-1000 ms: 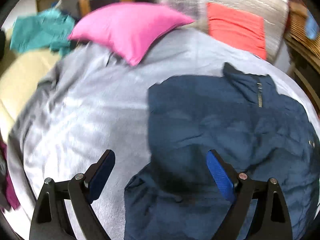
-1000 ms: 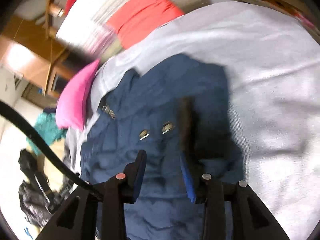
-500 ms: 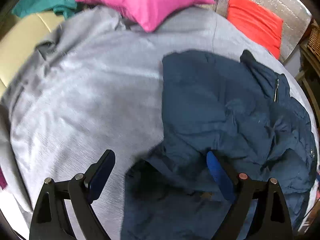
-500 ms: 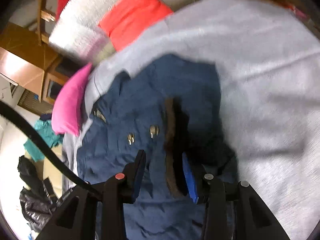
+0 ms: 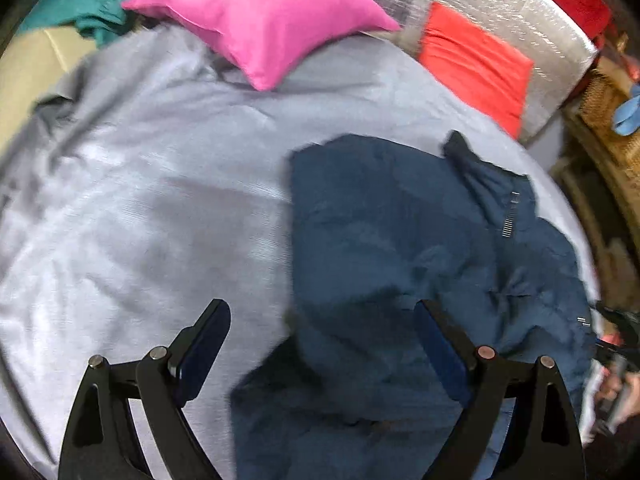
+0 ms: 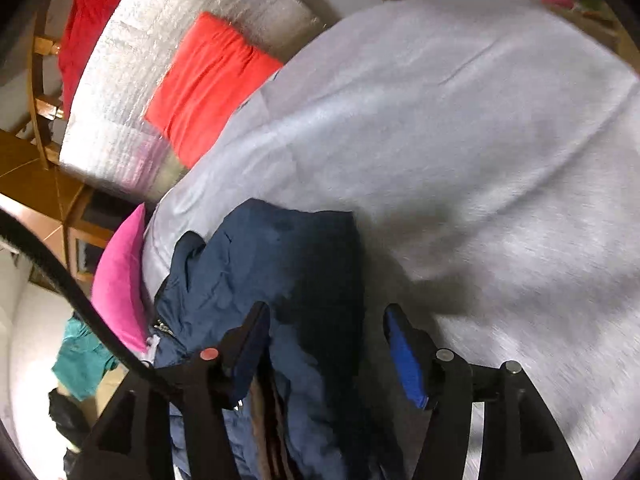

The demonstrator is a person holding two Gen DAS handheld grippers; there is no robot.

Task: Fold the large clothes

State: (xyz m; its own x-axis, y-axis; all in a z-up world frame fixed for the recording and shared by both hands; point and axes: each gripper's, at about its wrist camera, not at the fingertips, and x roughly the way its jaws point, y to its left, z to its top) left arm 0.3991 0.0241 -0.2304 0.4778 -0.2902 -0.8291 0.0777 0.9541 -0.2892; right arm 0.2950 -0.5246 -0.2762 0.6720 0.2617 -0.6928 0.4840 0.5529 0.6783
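A dark blue jacket (image 5: 400,248) is being folded on a grey bedspread (image 5: 140,200). One side looks doubled over already, with a straight edge at nine o'clock; the bottom is still bunched, so folds are judged left. Its long axis is running six to twelve, collar toward one o'clock. The left gripper (image 5: 320,344) is being held spread, empty. The right gripper (image 6: 324,340) is spread too, gripping nothing.

A dark blue jacket (image 5: 420,260) lies rumpled on the right side of a grey bedsheet (image 5: 140,200), its zip showing toward the far right. The left gripper (image 5: 320,340) hangs above the jacket's near left edge, jaws spread wide and empty. A pink pillow (image 5: 260,16) and a red cushion (image 5: 476,64) sit at the far end.
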